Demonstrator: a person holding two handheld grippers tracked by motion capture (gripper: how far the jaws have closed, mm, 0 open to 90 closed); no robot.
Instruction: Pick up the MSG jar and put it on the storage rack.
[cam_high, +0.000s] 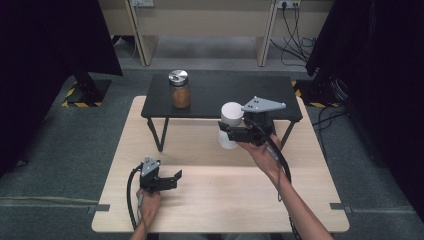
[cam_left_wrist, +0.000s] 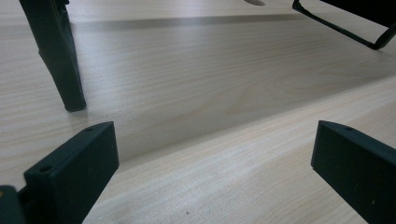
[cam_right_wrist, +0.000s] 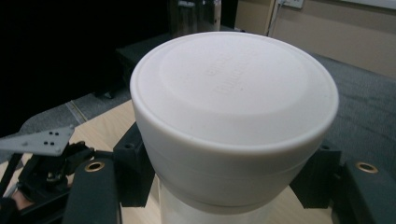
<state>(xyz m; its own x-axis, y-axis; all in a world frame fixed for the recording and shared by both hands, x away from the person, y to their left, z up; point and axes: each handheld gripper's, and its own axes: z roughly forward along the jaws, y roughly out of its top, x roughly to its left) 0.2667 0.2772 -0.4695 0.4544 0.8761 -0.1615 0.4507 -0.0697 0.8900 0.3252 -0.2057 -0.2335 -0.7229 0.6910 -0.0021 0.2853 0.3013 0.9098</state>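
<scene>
White canister (cam_high: 230, 120) is gripped in right tongs (cam_high: 235, 134), off the desk (cam_high: 210, 200), unplaced; left tongs (cam_high: 167, 181) wide, idle.

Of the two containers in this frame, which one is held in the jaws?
The white plastic lidded container, clamped by the right gripper above the table; the amber glass jar with the silver lid stands untouched on the black shelf.

Matt white plastic cylindrical container (cam_right_wrist: 233, 121) over pale wood-grain tabletop (cam_left_wrist: 210, 93).
I see smooth matt black plastic jaws, a shiny metal-lidded glass jar (cam_high: 179, 89).
</scene>
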